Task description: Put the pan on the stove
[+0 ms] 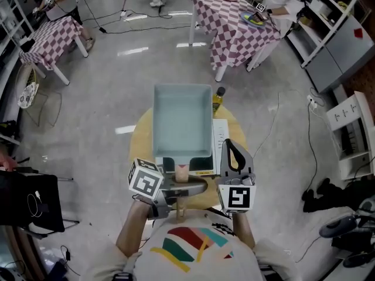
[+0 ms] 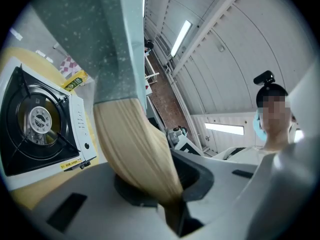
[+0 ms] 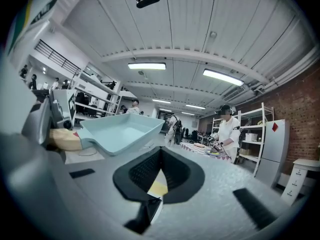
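The left hand-held gripper (image 2: 160, 184) pinches the pale wooden handle (image 2: 135, 149) of the light-blue square pan (image 1: 181, 122), and the handle's end is lost between the jaws. The right hand-held gripper (image 3: 160, 156) is pressed together on nothing, just beside that handle. The pan hangs over the middle of the round yellow bench (image 1: 137, 142) and hides most of the white stove (image 2: 75, 119) in the head view. The left gripper view shows the burner (image 2: 37, 118) bare below it. A yellow label (image 2: 70, 163) on the stove's front is too small to read. A bottle (image 1: 218, 98) at the bench's far edge is partly cut off by the pan
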`<state>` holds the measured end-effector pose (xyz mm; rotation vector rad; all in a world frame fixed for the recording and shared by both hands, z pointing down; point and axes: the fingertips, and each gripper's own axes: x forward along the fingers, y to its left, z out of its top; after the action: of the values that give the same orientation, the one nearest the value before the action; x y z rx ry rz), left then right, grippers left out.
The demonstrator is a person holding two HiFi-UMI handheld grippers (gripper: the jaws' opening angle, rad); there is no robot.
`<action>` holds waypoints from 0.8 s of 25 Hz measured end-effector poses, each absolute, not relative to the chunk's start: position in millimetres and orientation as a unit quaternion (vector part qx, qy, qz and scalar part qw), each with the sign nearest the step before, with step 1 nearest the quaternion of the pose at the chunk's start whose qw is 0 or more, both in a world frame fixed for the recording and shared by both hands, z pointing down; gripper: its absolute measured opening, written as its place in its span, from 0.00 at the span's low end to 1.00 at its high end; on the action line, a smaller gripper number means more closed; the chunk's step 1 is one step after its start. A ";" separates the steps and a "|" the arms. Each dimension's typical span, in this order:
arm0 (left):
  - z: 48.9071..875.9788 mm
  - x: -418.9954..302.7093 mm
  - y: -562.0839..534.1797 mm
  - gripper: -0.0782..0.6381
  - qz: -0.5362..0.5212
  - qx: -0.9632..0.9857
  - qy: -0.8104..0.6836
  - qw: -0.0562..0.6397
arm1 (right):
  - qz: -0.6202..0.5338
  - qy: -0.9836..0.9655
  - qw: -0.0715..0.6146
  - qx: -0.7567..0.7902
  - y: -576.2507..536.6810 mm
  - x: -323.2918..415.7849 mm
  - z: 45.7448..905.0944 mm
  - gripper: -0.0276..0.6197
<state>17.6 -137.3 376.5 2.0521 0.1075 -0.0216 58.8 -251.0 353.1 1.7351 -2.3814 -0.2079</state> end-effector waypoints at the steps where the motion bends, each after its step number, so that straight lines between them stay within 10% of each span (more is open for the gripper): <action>1: 376.6 18.6 -139.0 0.18 -0.012 0.854 0.043 0.518 | -0.072 -0.805 0.092 0.582 -253.7 59.1 353.5 0.04; 20: 385.8 34.5 -143.2 0.18 -0.013 0.852 0.018 0.523 | -0.056 -0.826 0.088 0.553 -256.4 64.0 365.8 0.04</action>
<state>34.5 -143.2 385.8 2.0396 0.0436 -0.0308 64.0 -256.4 365.8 1.6469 -2.4594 -0.1658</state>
